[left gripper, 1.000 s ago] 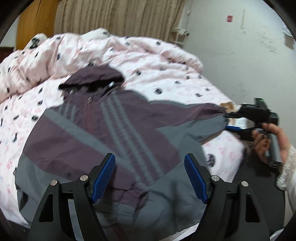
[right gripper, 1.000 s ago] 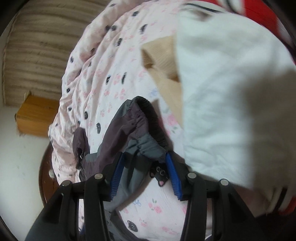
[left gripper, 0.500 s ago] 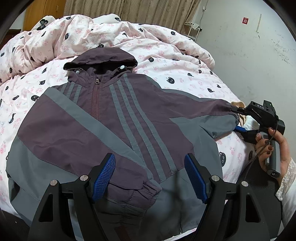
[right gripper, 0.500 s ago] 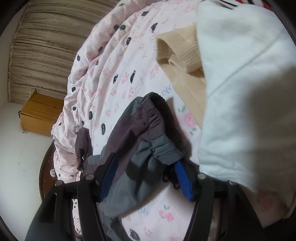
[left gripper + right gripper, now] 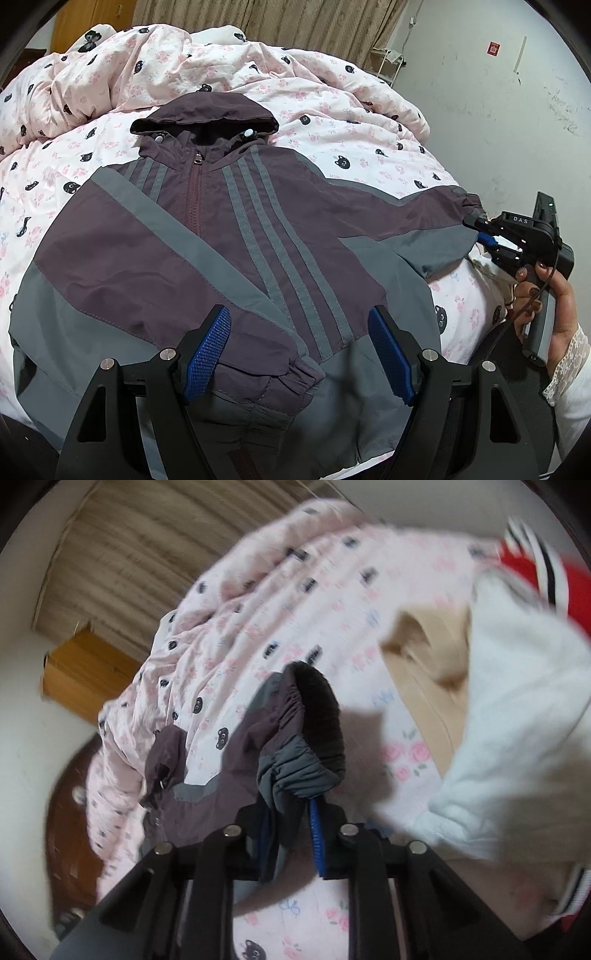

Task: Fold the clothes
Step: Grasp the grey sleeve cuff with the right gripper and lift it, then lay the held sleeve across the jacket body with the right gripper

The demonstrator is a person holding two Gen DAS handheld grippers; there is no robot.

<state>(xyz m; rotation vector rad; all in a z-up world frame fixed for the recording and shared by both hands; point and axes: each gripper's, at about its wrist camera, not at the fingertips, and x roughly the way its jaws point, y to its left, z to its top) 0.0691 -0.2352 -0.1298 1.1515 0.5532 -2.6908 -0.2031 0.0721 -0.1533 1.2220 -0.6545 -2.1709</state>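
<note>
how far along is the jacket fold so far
Done: the jacket lies flat, zipped, front up, one sleeve across its body. In hand: the right gripper has shut on the other sleeve's cuff. The left gripper is open, holding nothing. Left: that sleeve, hood and body folds.

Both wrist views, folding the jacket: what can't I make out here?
- Jacket hem: left wrist view, hidden behind the left gripper and cut off by the bottom edge.
- Cuff grip: right wrist view, fabric covers the pads of the right gripper.
- Clothes pile: right wrist view, motion-blurred and cut off at the right edge; garment types unclear.
- Floor beyond the bed: both views, outside the fisheye circle.
</note>
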